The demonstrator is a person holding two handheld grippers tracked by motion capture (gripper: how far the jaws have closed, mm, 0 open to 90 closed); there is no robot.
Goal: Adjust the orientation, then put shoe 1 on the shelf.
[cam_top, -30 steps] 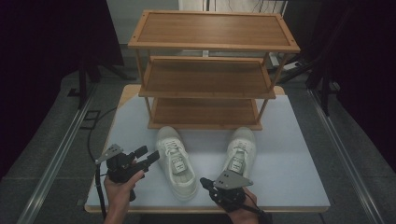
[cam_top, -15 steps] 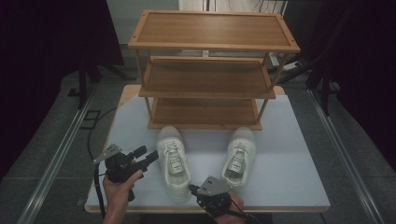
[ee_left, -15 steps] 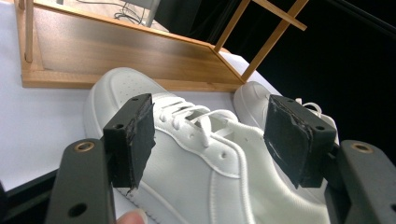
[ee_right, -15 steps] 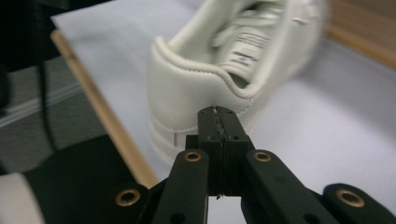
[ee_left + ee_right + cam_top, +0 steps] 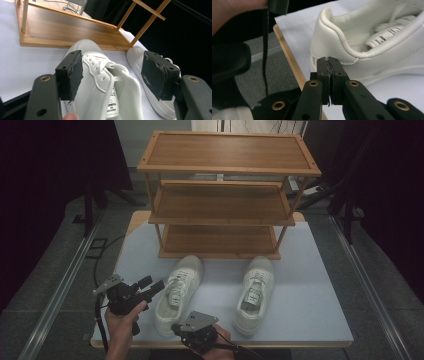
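Two white sneakers lie on the pale blue table (image 5: 310, 285) before a wooden rack. In the high view my left gripper (image 5: 152, 285) stands open just left of the left sneaker (image 5: 177, 292), pointing at its laces. The left gripper view frames that sneaker (image 5: 100, 82) between the spread pads (image 5: 72, 72), which touch nothing. My right gripper (image 5: 175, 326) is at the front edge behind the left sneaker's heel. Its jaws (image 5: 328, 60) are shut on nothing, a short way from the heel (image 5: 332, 37). The right sneaker (image 5: 255, 292) lies apart to the right.
The three-shelf wooden rack (image 5: 220, 205) stands at the back of the table, its bottom shelf (image 5: 62, 30) just beyond the sneakers' toes. The table's wooden front edge (image 5: 289, 65) runs under my right gripper. Grey floor and metal rails flank the table.
My right gripper has slid left along the front edge, from behind the right sneaker to behind the left sneaker's heel. The left gripper has barely moved.
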